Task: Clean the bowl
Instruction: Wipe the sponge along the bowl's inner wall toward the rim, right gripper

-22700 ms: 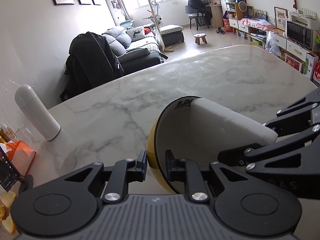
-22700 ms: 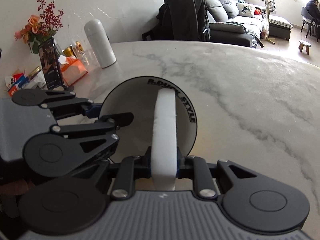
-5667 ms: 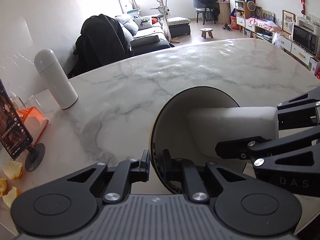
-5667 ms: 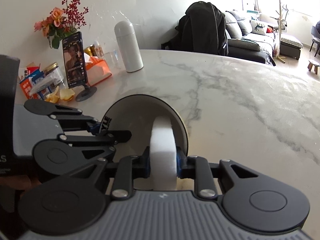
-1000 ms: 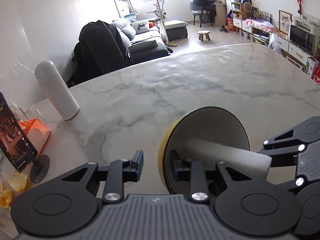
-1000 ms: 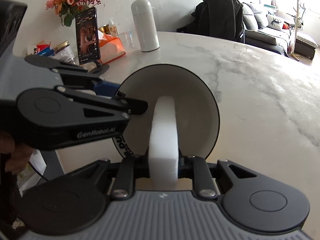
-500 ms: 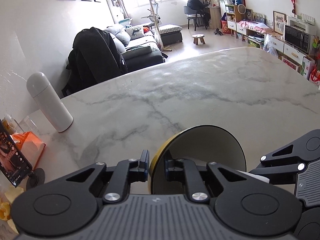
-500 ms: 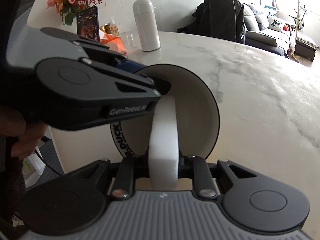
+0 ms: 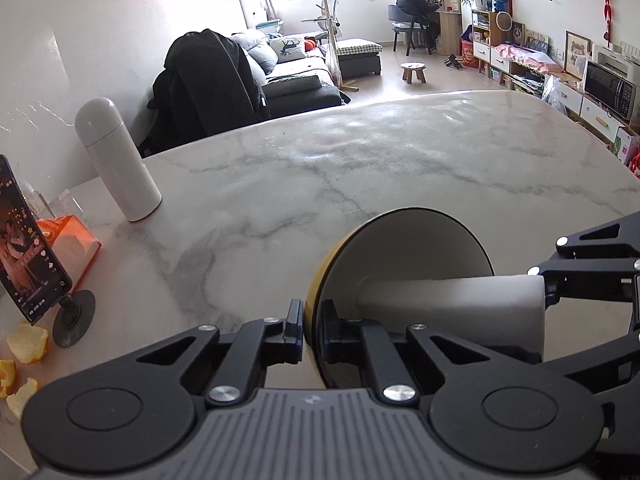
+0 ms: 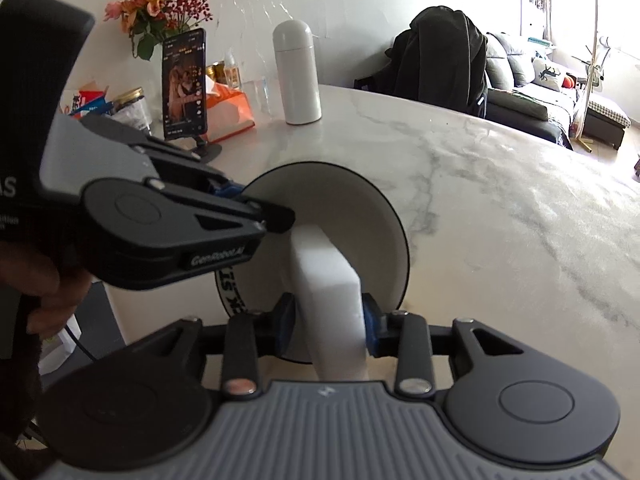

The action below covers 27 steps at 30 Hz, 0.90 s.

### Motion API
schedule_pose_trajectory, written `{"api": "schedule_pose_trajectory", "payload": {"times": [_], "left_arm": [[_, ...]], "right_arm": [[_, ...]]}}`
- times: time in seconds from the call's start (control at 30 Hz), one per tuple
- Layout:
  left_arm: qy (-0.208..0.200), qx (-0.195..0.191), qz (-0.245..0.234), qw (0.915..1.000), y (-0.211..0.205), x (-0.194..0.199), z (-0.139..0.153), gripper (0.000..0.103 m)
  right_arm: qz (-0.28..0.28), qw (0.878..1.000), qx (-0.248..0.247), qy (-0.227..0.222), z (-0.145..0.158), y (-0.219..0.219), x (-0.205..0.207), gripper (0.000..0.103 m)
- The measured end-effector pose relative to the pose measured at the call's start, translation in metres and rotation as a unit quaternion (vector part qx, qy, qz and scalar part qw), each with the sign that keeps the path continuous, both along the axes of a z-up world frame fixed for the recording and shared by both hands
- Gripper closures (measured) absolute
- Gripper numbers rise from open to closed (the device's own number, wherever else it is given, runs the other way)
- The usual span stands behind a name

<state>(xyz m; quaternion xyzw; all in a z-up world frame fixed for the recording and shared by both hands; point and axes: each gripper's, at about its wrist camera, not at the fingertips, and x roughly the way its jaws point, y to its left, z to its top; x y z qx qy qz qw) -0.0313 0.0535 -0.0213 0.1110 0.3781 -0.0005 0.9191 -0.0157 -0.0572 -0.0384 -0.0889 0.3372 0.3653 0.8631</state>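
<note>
A bowl point(image 9: 420, 248), white inside and yellow outside, is tipped on its side over the marble table point(image 9: 360, 152). My left gripper point(image 9: 312, 320) is shut on its near rim. A white sponge block point(image 9: 452, 300) reaches into the bowl from the right, between the fingers of my right gripper point(image 9: 542, 312). In the right wrist view the sponge point(image 10: 332, 292) leans against the bowl's inner wall point(image 10: 340, 208). The right gripper point(image 10: 330, 328) has its jaws opening: the right pad touches the sponge and a thin gap shows at the left pad. The left gripper point(image 10: 256, 204) comes in from the left.
A white flask point(image 9: 120, 160) stands at the table's back left. Beside it are an orange tissue box point(image 9: 72, 244), a phone on a stand point(image 9: 28, 248) and orange peels point(image 9: 28, 342). Flowers point(image 10: 156, 12) stand by the wall. A hand point(image 10: 48, 284) holds the left gripper.
The left jaws have closed onto the bowl's rim. The right jaws have spread off the squeezed sponge, which now leans to the left in the bowl.
</note>
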Motion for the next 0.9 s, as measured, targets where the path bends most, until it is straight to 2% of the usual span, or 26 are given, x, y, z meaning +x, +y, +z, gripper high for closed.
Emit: {"api": "schedule_pose_trajectory", "payload": {"times": [0.3,0.53,0.67,0.9], "left_arm": [[0.003,-0.002,0.007,1.0000,0.001,-0.010,-0.004,0.093],[0.009,-0.007,0.010,0.9999,0.003,-0.019,-0.007,0.091],[0.011,-0.010,0.009,0.9998,0.003,-0.022,-0.010,0.091],[0.007,-0.018,0.014,0.9997,0.002,-0.028,-0.013,0.091]], "right_arm": [[-0.001,1.000,0.002,-0.011,0.003,0.000,-0.002,0.066],[0.003,1.000,0.005,-0.002,0.000,0.000,-0.003,0.070],[0.006,1.000,0.009,0.005,-0.002,0.002,-0.004,0.079],[0.011,1.000,0.010,0.019,-0.007,0.005,-0.011,0.081]]}}
